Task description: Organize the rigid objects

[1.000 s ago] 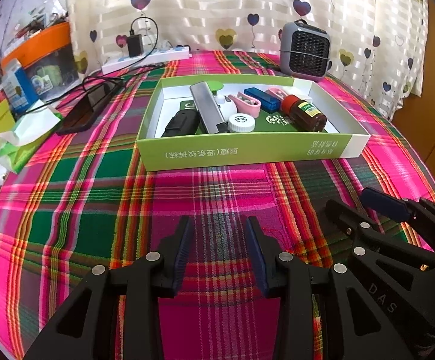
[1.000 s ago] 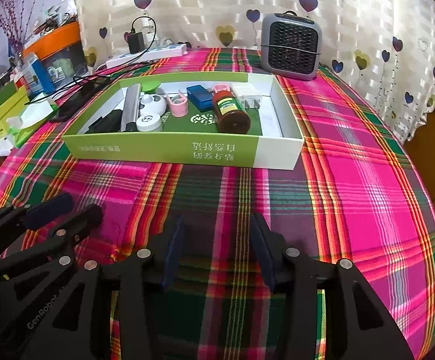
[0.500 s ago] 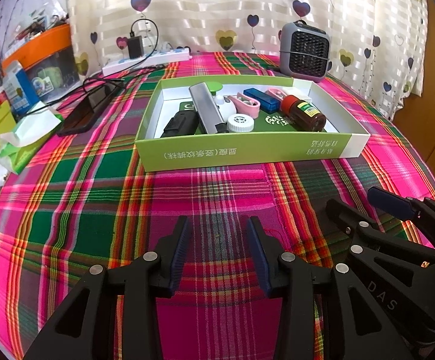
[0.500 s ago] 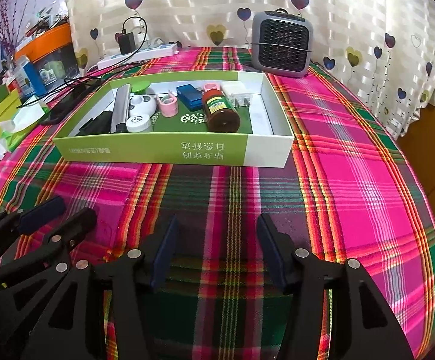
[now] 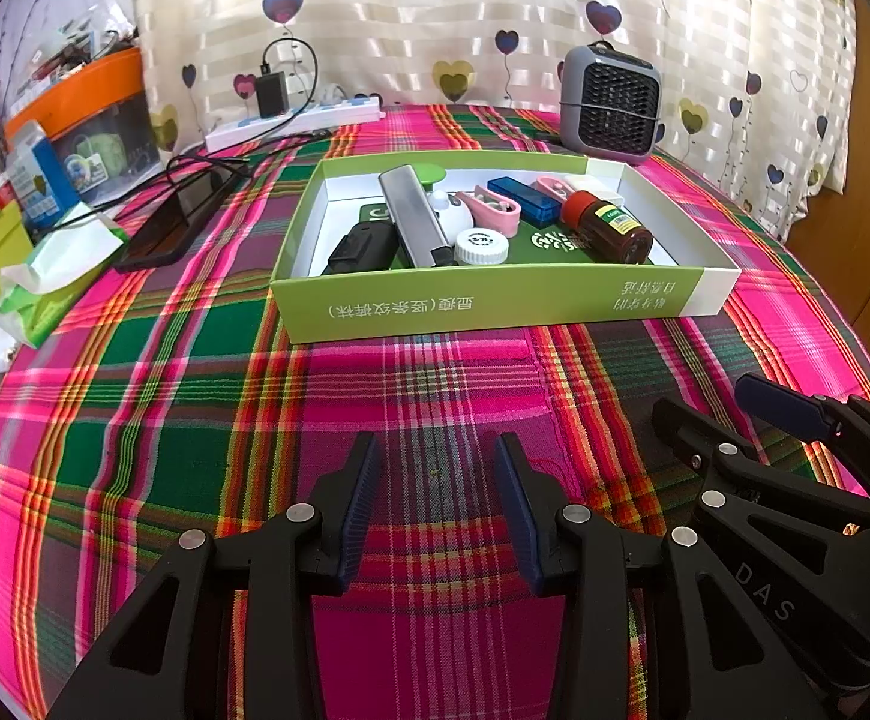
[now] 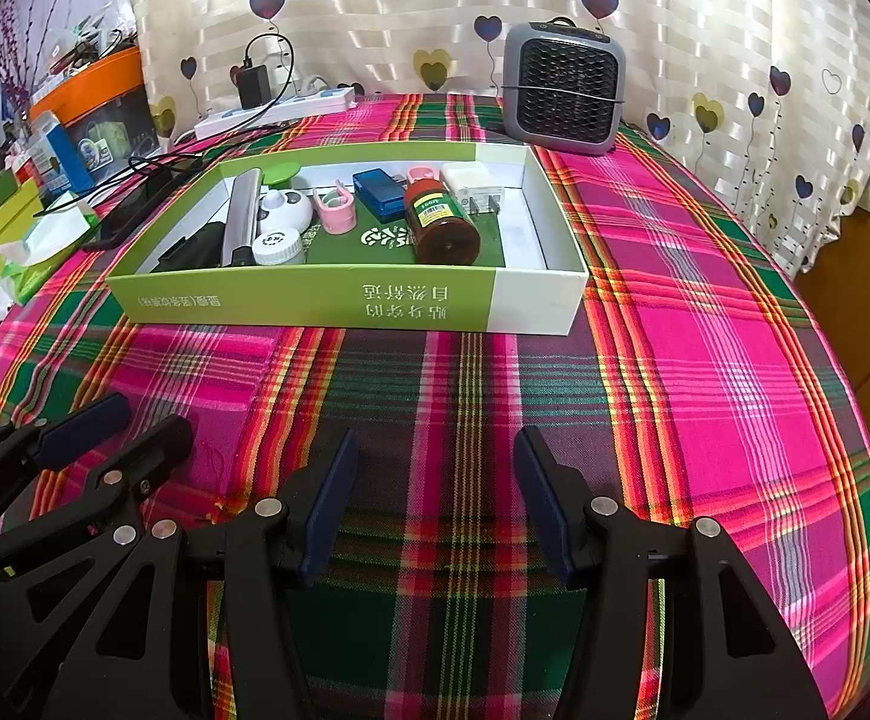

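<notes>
Since the earlier frame, right gripper is spreading wider and closing on the green box; left gripper is hovering spread, empty. Brown bottle and other items are lying inside the box, contained for sorting.

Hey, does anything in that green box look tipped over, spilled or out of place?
Nothing spilled or broken. The brown bottle lies on its side in the green box, cap still on. The silver bar rests tilted, leaning on the black item. Both grippers are open and empty.
</notes>
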Action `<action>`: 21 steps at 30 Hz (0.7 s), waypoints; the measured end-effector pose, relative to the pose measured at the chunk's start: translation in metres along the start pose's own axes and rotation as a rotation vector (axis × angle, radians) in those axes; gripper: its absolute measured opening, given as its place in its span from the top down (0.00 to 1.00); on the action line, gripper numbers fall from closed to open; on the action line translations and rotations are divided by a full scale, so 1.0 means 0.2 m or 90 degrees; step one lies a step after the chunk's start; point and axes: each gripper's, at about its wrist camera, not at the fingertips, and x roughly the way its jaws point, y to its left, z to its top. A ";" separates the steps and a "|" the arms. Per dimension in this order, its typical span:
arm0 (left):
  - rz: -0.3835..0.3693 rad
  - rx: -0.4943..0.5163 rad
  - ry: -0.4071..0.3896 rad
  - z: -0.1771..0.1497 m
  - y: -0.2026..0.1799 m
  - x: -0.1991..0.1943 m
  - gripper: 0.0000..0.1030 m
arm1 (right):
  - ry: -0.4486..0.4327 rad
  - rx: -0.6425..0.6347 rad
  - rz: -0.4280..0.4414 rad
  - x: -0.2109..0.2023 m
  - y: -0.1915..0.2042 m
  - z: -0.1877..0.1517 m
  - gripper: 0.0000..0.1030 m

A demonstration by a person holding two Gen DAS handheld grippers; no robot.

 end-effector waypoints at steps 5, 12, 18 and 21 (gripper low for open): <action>0.000 0.000 -0.001 0.00 0.00 0.00 0.63 | 0.000 0.000 0.000 0.00 0.00 0.00 0.46; -0.002 -0.002 -0.002 0.00 0.00 0.00 0.63 | 0.000 0.000 0.000 0.00 0.00 0.00 0.46; -0.004 -0.004 -0.003 0.00 0.01 0.00 0.63 | 0.000 0.000 -0.001 0.00 0.00 0.00 0.46; -0.009 -0.007 -0.004 0.01 0.01 -0.01 0.63 | 0.000 0.000 0.000 0.00 0.00 0.00 0.46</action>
